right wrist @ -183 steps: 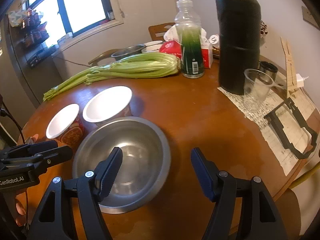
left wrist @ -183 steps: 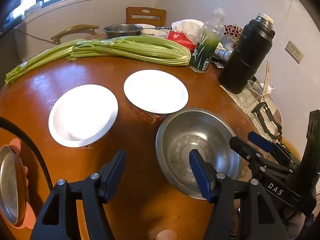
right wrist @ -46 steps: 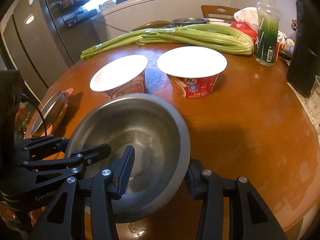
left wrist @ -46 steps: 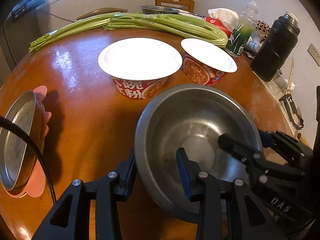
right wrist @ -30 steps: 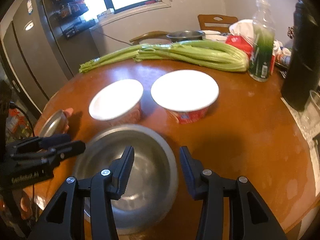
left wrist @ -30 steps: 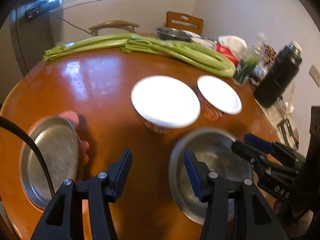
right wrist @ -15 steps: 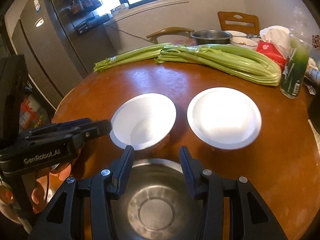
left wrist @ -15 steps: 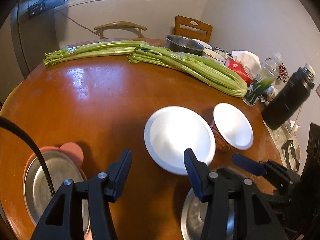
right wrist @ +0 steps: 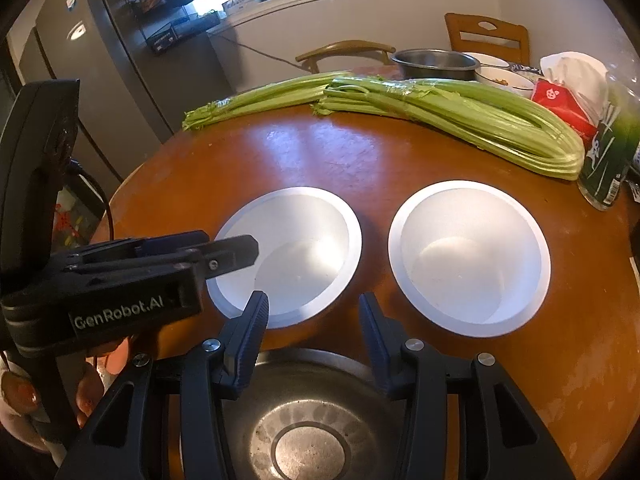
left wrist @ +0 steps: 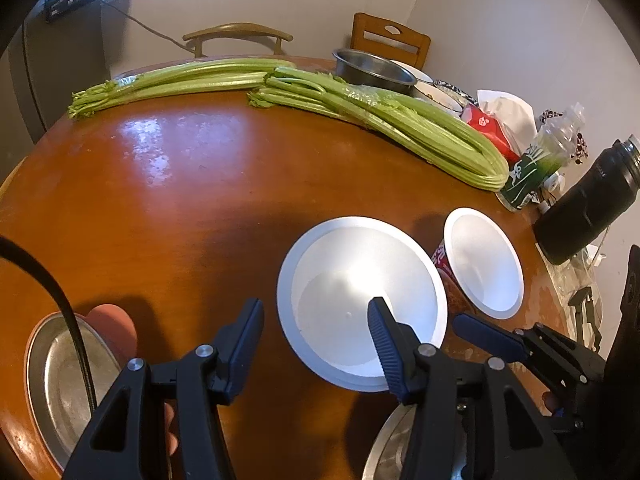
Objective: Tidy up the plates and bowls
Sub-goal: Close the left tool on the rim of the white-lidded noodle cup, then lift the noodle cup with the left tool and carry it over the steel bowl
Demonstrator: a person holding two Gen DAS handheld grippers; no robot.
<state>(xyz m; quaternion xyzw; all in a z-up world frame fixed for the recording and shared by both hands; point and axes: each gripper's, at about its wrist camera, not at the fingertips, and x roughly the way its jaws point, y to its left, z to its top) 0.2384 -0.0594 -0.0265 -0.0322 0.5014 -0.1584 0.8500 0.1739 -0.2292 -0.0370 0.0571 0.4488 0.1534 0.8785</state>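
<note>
**Steel bowl set down, both grippers pull back over round counter**

The steel bowl (right wrist: 308,420), gripped at its rim by both tools a moment and a half ago, now sits on the brown counter (left wrist: 200,184) at the bottom of the frame. The right gripper (right wrist: 312,340) hovers above it, jaws apart and empty. The left gripper (left wrist: 316,340), jaws also parted around nothing, hangs over the near white paper bowl (left wrist: 360,300), which has slid from upper centre to lower centre of its view. The second paper bowl (left wrist: 484,264) stands just right of it, celery (left wrist: 400,128) lying across the upper frame. Only the left view shows the metal plate (left wrist: 56,384) on a pink mat at lower left, and the black flask (left wrist: 588,208) at right. Only the right view shows the refrigerator (right wrist: 80,80) at upper left.
</note>
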